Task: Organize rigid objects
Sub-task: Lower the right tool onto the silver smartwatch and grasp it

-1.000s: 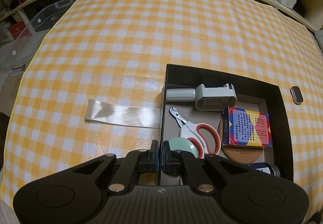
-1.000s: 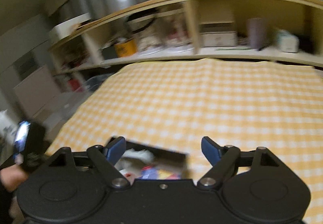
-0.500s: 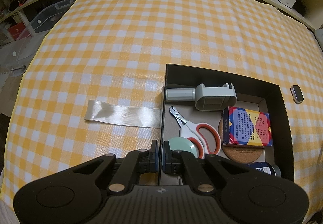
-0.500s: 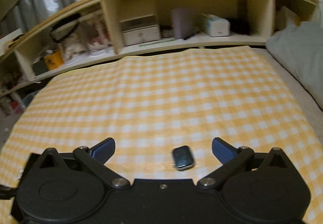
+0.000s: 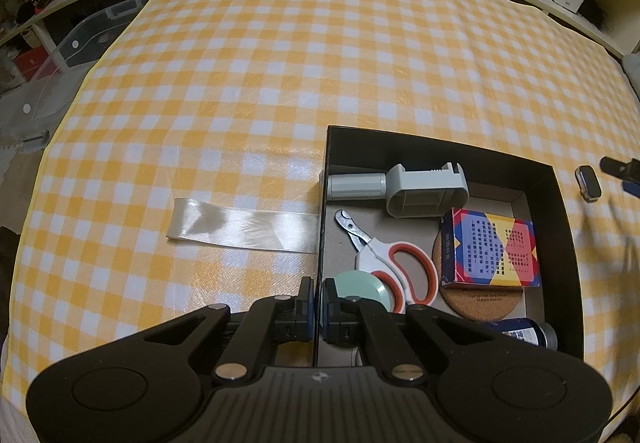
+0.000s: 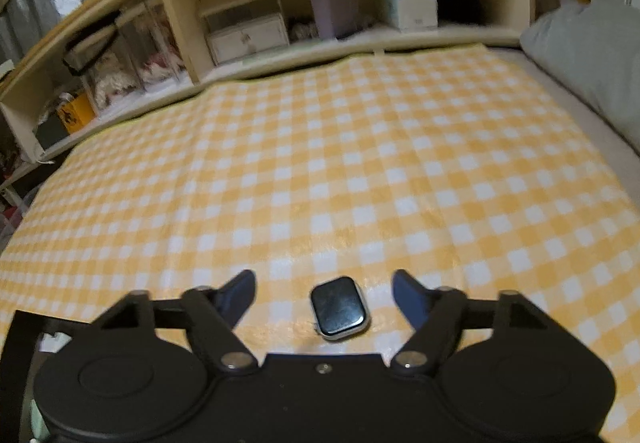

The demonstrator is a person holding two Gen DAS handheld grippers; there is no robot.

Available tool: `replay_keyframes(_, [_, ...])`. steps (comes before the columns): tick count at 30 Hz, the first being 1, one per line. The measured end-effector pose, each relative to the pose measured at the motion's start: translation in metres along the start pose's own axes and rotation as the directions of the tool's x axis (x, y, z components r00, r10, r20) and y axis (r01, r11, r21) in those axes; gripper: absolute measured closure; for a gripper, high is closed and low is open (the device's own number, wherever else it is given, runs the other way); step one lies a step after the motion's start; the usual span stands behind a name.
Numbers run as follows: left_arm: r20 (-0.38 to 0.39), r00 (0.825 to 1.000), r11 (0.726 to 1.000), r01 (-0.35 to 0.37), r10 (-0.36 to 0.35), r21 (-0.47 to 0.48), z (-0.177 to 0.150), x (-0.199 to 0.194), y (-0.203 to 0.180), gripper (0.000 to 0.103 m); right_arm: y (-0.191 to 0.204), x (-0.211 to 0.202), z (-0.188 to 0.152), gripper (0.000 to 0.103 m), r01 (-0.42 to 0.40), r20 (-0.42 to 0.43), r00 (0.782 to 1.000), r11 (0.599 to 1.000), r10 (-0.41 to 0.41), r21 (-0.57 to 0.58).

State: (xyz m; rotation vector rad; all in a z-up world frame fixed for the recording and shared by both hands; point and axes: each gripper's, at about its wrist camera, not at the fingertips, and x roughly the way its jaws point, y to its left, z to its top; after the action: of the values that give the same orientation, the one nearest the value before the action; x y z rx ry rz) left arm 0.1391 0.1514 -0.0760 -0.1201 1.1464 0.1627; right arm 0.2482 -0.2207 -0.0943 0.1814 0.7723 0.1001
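A yellow-and-white checked cloth (image 5: 280, 83) was spread under everything, with cluttered shelving (image 6: 248, 31) seen along its far edge, well beyond both sets of fingers. A black open-topped box (image 5: 560, 243) was found just ahead of the left gripper (image 5: 316, 303), whose jaws were clamped together on the box's left wall, one finger outside it and one inside. Within the box, ahead and to the right of those fingers, a grey clamp-like tool (image 5: 404, 187) was laid along the far wall, a patterned card box (image 5: 492, 247) was set on a cork coaster (image 5: 476, 303), red-handled clippers (image 5: 392, 263) were placed just beyond the inner finger, a pale green round object (image 5: 360, 285) was seen touching that finger's tip, and a dark bottle (image 5: 520, 331) was tucked into the near right corner. A strip of cream ribbon (image 5: 240, 227) was stretched flat on the cloth ahead and to the left of the outer finger, its right end meeting the box wall. The right gripper (image 6: 323, 293) was held partly open, its jaws having just been closing, with nothing gripped. A small watch body (image 6: 339, 308), face up with a dark screen, was lying on the cloth between the two right fingers, clear of both pads and outside the box to its right.
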Motion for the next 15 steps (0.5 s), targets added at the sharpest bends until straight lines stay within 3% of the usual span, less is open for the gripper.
replay_keyframes(3, [-0.001, 1.0, 1.0, -0.002, 0.002, 0.006, 0.0, 0.0, 0.002, 0.1, -0.007, 0.015, -0.004, 0.044, -0.007, -0.045, 0.999, 0.999, 0.009, 0.033])
replay_keyframes(5, [0.0, 1.0, 1.0, -0.005, 0.005, 0.012, 0.0, 0.001, -0.002, 0.1, -0.007, 0.022, -0.007, 0.044, -0.003, -0.062, 0.998, 1.0, 0.004, 0.022])
replay_keyframes(9, [0.001, 1.0, 1.0, -0.005, 0.005, 0.015, -0.001, 0.001, -0.003, 0.1, 0.002, 0.035, -0.015, 0.045, 0.024, -0.083, 0.996, 0.998, -0.029, -0.061])
replay_keyframes(15, [0.001, 1.0, 1.0, -0.006, 0.006, 0.018, -0.001, 0.0, -0.005, 0.1, 0.016, 0.043, -0.028, 0.058, 0.078, -0.071, 0.993, 0.975, -0.094, -0.206])
